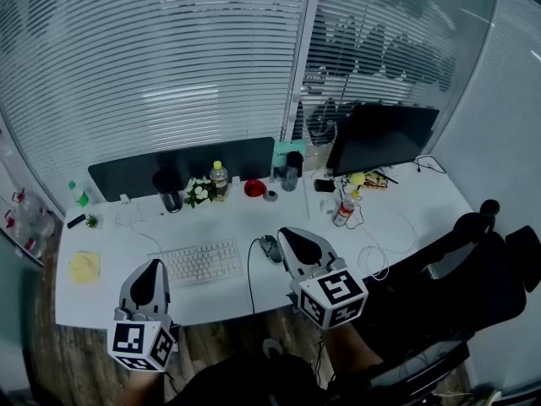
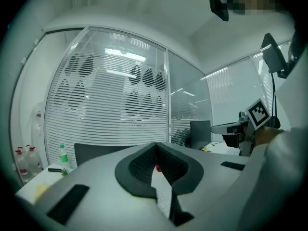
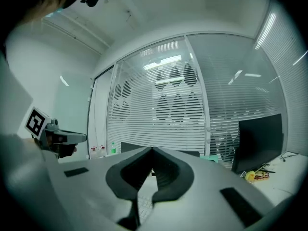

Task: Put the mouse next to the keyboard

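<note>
While scanning from the left end of the white desk [image 1: 414, 227]: yellow note pad [image 1: 84, 266] lying flat, with a green bottle [image 1: 80, 195] standing behind it by the glass wall. Next, nearer the front edge, left gripper [image 1: 155, 269] held over the desk, pointing toward the blinds, jaws pressed together at the tips with nothing between them. Just right of that, white keyboard [image 1: 201, 261] lying roughly along the front edge. Behind it, along the dark divider panel [image 1: 135, 172], in a row: black cup [image 1: 168, 191], small bunch of white flowers [image 1: 199, 192], bottle with a yellow cap [image 1: 219, 180], red round thing [image 1: 254, 188]. Just beside the keyboard's right end, dark mouse [image 1: 270, 247] resting on the desk, cable running off it toward the front edge. Right gripper [image 1: 287, 235] immediately right of the mouse, jaws shut tip to tip, holding nothing; contact with the mouse impossible to tell. Farther right, bottle with a red label [image 1: 344, 211] among loose white cables, then black monitor [image 1: 382, 136] at the back, and black office chair [image 1: 486, 265] beyond the desk's right end.
</note>
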Demonstrator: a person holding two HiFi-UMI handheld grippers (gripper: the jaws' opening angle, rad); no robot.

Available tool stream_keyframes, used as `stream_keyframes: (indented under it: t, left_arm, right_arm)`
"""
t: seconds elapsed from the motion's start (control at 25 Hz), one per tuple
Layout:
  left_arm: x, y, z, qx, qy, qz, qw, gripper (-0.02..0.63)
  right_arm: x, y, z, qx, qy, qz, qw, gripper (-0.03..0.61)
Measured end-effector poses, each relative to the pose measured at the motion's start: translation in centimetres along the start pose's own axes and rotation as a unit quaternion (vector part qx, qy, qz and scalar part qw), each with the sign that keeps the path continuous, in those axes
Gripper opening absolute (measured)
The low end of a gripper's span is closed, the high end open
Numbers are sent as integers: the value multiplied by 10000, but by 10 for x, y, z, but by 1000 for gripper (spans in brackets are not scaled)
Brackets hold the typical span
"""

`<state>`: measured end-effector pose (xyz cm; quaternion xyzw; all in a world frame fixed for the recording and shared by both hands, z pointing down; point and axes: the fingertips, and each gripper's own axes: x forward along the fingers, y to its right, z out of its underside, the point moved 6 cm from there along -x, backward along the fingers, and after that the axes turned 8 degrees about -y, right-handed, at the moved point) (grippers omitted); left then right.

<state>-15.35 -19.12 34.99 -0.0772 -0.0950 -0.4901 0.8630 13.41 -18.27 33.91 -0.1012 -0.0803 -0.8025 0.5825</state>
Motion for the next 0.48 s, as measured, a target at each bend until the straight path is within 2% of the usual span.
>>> stream_keyframes:
  t: [0.16, 0.48]
  left_arm:
    - [2, -3, 0, -18, -30, -128, 9999, 29]
    - [8, 2, 2, -35, -125, -110, 9999, 29]
  right_arm:
    - [0, 2, -1, -41, -2, -16, 10000, -2]
    - [2, 12, -4, -18, -20, 31, 10000, -2]
